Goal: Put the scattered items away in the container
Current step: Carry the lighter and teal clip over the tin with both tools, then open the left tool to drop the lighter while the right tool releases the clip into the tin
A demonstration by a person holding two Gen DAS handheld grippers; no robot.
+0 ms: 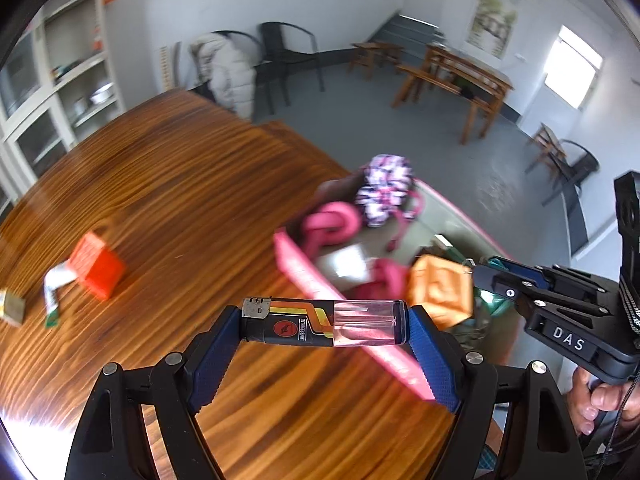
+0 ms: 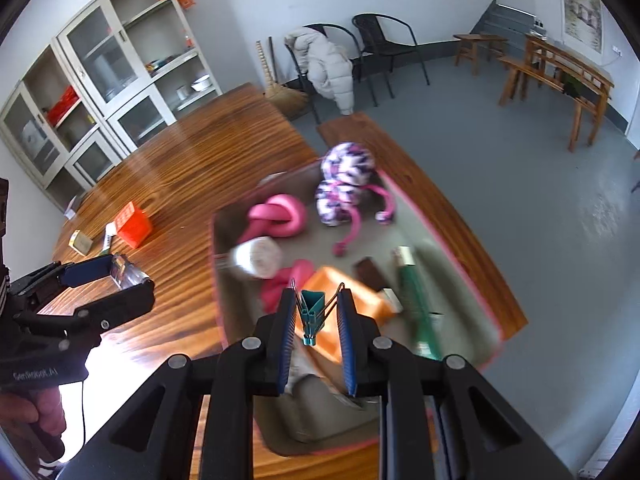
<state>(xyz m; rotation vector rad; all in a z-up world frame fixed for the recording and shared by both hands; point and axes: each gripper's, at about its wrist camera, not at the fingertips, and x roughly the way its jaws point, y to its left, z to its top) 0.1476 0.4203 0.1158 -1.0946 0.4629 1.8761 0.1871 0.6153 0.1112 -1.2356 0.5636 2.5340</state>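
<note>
While our left gripper (image 1: 326,326) clamps a lighter (image 1: 326,326) endwise, wide-spread, short of the tray (image 1: 352,322), our right gripper (image 2: 318,316) pinches a clip (image 2: 312,310) over it; next we judge both need releasing inside.

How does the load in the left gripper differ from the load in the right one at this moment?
The left gripper holds a lighter crosswise, jaws wide, gripped by its ends; the right gripper pinches a teal binder clip, jaws narrow. The lighter is long with a clear pink tank; the binder clip is small with wire handles. The lighter hangs over the table beside the pink bin; the clip is above the bin. Both are firmly held.
</note>
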